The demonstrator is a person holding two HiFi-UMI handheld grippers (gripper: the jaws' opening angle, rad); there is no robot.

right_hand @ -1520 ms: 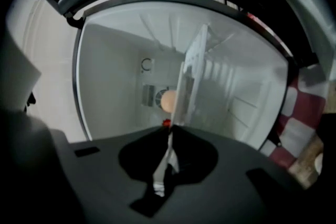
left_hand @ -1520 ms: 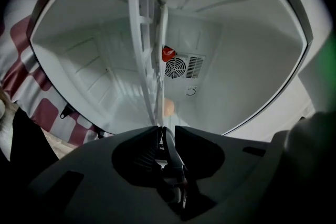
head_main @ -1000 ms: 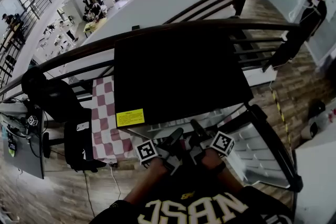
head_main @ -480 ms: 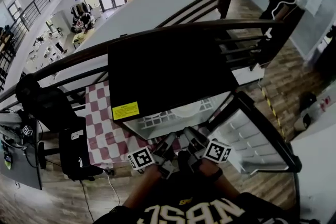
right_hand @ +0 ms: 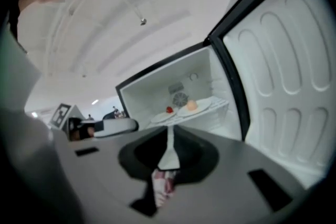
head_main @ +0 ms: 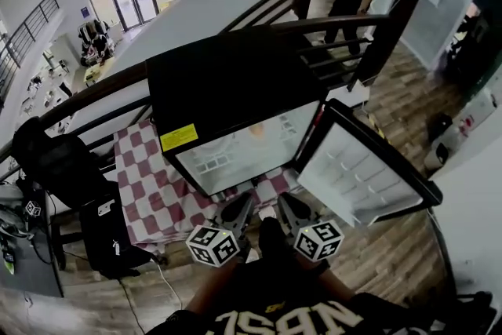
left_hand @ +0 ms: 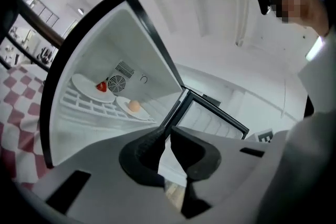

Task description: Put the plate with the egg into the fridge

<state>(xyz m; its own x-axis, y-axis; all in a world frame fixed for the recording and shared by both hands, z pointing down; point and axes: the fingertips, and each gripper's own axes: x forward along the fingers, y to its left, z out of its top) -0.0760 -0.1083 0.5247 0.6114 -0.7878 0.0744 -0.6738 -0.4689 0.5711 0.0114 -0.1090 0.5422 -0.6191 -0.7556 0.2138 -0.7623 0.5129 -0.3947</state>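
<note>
Fingers [left_hand: 144, 153] of the left gripper [left_hand: 167, 136] meet at their tips, clenched on nothing. The right gripper [right_hand: 169, 131] is closing its fingers [right_hand: 193, 153] to a thin slit, also with nothing between them. Both are held low, close to the person's body, side by side and pointing at the open black mini fridge with a white interior [head_main: 227, 78]. The round white plate with the pale orange egg [left_hand: 143, 115] lies straight ahead on the white wire shelf [left_hand: 79, 105], just beside a second white plate carrying a small red item [left_hand: 84, 83]. It sits on the side toward the open white-lined door [head_main: 357, 169], so the right gripper looks slightly nearer. Placing seems done. I judge the door comes next.
</note>
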